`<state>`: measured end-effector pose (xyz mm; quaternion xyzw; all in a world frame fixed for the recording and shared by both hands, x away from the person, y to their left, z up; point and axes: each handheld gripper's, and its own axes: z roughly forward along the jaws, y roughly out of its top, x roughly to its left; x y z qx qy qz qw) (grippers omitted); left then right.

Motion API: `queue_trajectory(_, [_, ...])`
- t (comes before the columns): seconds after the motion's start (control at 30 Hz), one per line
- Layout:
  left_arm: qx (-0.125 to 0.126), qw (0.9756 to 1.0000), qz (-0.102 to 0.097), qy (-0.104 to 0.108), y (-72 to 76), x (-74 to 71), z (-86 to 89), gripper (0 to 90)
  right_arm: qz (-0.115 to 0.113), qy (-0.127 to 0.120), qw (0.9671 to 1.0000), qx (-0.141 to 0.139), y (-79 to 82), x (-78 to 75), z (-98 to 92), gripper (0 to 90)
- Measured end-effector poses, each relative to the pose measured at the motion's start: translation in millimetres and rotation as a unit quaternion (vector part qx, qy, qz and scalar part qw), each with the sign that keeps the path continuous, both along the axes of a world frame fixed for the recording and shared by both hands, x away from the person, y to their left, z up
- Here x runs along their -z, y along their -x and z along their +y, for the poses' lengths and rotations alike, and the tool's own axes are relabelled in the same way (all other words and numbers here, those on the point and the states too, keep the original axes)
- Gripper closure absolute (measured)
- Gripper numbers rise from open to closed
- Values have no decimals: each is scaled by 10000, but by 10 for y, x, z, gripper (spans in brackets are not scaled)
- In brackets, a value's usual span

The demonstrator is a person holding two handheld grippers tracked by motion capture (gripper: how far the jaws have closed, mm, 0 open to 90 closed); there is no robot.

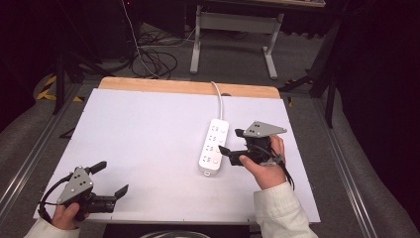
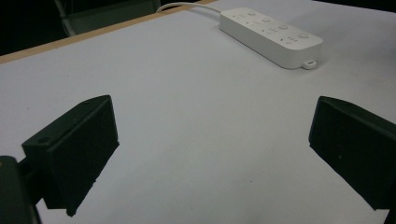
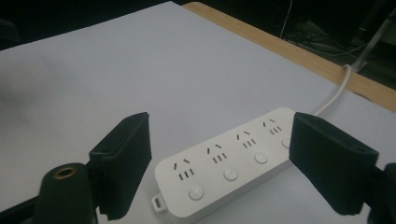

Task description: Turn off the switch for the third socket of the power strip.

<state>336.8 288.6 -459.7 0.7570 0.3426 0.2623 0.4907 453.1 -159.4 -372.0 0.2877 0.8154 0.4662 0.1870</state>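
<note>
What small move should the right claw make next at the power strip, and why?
Probably ease the right claw down and slightly forward over the power strip. Its jaws are open and straddle the strip's near end without touching it, so a short advance would bring them onto the body or a button. The left claw sits open and far off.

Lab: dark curtains [image 1: 381, 74], floor cables [image 1: 153, 59], white table [image 1: 148, 134].

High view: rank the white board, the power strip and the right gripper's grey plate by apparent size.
1. White board, by far largest.
2. Power strip.
3. Grey plate on the right gripper, though it sits higher, nearer the camera, which inflates it.
</note>
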Motion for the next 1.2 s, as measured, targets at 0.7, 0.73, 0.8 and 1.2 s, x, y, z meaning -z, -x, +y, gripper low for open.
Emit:
queue_trajectory(0.7, [5,10000,41,1,3,-1,-6,17,378,-218,9990,98,427,254,-503,163])
queue_trajectory(0.73, [4,10000,44,-2,4,-2,-7,18,400,-232,9989,120,440,281,-524,170])
queue_trajectory(0.8, [3,10000,31,-47,1,-3,-5,17,466,-279,9984,154,466,337,-564,172])
queue_trajectory(1.2, [101,9999,40,-29,30,-10,-4,18,453,-355,9979,300,569,691,-686,178])
